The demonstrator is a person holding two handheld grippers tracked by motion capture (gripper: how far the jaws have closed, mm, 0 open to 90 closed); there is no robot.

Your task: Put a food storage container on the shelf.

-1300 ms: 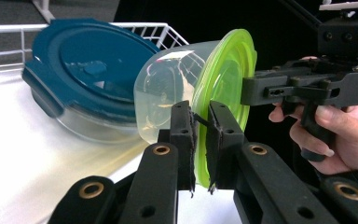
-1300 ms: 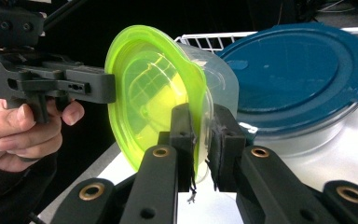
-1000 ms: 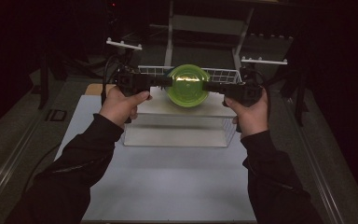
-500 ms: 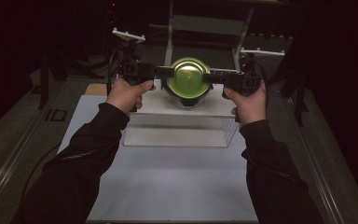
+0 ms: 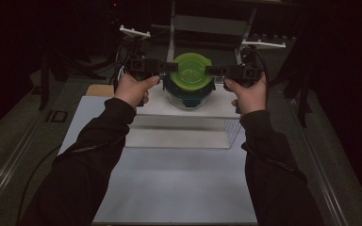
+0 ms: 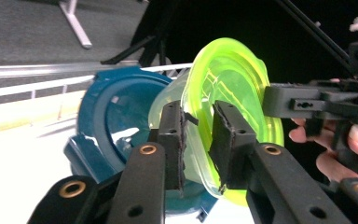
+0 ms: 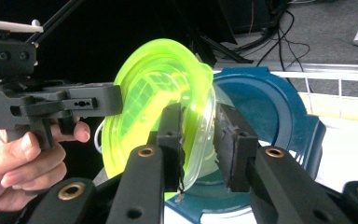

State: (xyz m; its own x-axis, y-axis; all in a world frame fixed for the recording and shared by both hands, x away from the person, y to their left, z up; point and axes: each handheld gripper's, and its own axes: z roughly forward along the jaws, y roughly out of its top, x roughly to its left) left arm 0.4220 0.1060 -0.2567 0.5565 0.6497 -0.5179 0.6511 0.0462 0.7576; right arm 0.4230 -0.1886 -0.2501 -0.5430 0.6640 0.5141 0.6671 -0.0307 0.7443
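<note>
Jaws of the left gripper (image 6: 199, 135) straddle the rim of the green lid (image 6: 228, 107) at a narrow gap; they have just been opening, and in the left gripper view we see a sliver of space at one pad, so we cannot tell whether the pads press on the rim. Jaws of the right gripper (image 7: 199, 135) stand the same way on the opposite edge of that lid, rim between them, and have likewise just been opening; again we cannot tell if the pads press.

In the high view we note the left gripper (image 5: 169, 68) and the right gripper (image 5: 212, 70) facing each other across the green lid (image 5: 191, 71). The lid sits on a clear container (image 5: 188, 99), which is nested in a blue bowl (image 5: 187, 90). The stack rests on a white raised platform (image 5: 155, 106) on the bench (image 5: 179, 188), at the far side from the person.

In the gripper views the lid appears tilted, its green face turned toward the opposite gripper, with the blue bowl (image 6: 116, 121) behind it and a white wire rack (image 7: 335, 77) farther back.

Both hands grip their tools, left hand (image 5: 132, 89) and right hand (image 5: 247, 94), sleeves dark.
</note>
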